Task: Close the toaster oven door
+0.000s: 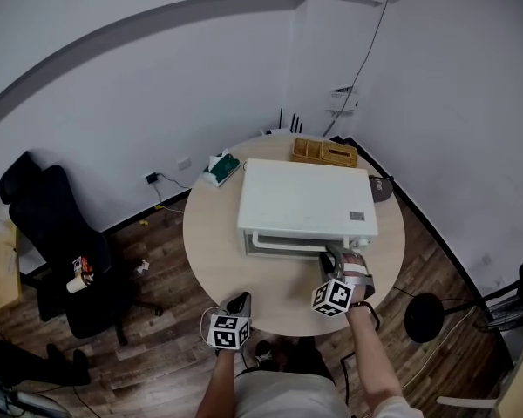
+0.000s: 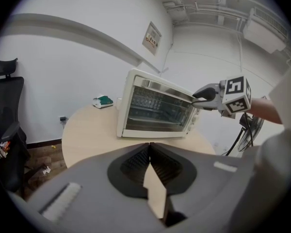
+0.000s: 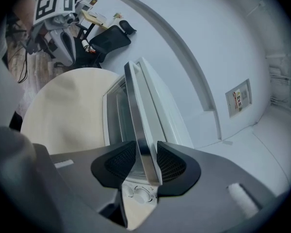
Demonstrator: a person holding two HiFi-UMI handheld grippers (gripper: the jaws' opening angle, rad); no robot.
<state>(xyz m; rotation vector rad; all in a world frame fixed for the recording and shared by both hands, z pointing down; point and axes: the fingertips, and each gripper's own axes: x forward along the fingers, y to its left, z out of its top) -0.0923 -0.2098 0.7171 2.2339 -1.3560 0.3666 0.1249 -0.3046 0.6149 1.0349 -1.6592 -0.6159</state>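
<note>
We're looking down at the round table [image 1: 211, 242], the white toaster oven [image 1: 305, 194] sitting on its middle, glass door [image 2: 157, 111] standing upright against the body. It's looking rigid, hinged and light to swing. The slick metal handle [image 3: 136, 115] is the place to take it. The right gripper [image 3: 146, 152] is straddling that bar, jaws wide, pads not pressing. The left gripper [image 2: 149, 145] is hovering with jaws together, empty. Whether the door is fully seated, we can't tell.
</note>
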